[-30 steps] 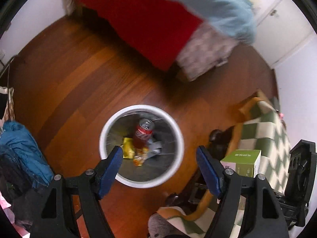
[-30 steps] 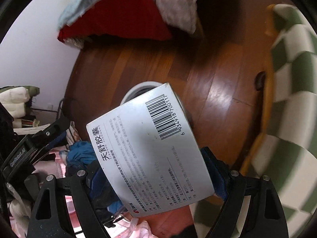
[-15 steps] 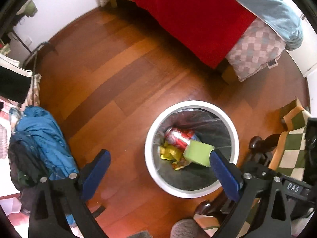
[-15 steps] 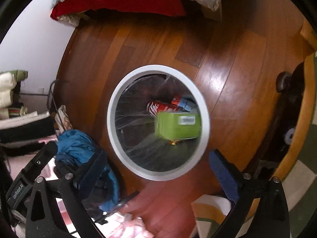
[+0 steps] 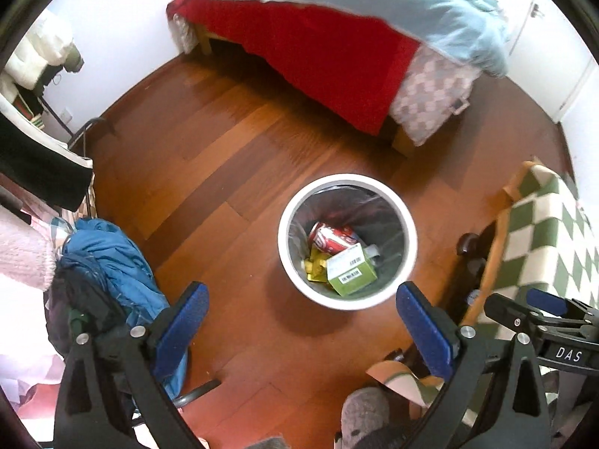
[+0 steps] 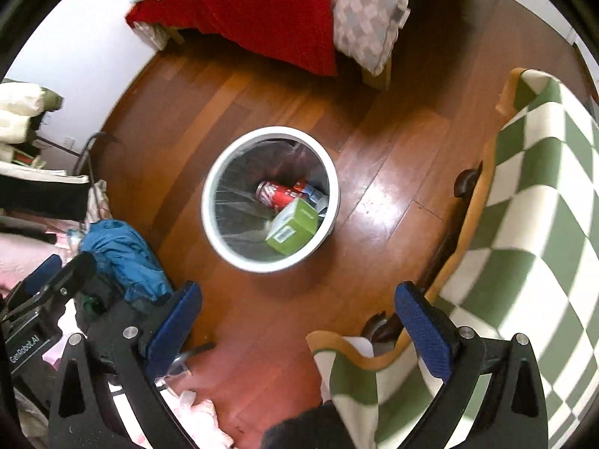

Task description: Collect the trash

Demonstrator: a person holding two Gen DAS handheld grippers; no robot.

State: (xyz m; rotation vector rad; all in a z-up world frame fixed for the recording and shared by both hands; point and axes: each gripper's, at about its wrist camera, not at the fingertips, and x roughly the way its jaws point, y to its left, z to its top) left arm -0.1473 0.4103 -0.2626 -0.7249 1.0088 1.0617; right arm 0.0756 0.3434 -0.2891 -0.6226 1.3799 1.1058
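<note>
Green box (image 6: 295, 226) in white bin (image 6: 224, 164), beside red can (image 6: 279, 194).
I hold both hand-held grippers, left (image 5: 301, 323) and right (image 6: 297, 321), wide open, empty; bin at 12 o'clock.

Bin (image 5: 286, 239) mouth seemingly unobstructed above

A green box (image 5: 350, 269) inside the white bin (image 5: 346, 301) covers part of a red can (image 5: 333, 237) and most of some yellow wrappers (image 5: 314, 265); its label print is too small to read. The bed (image 5: 337, 52) and the checked blanket (image 6: 524, 202) run off the picture edges.
</note>
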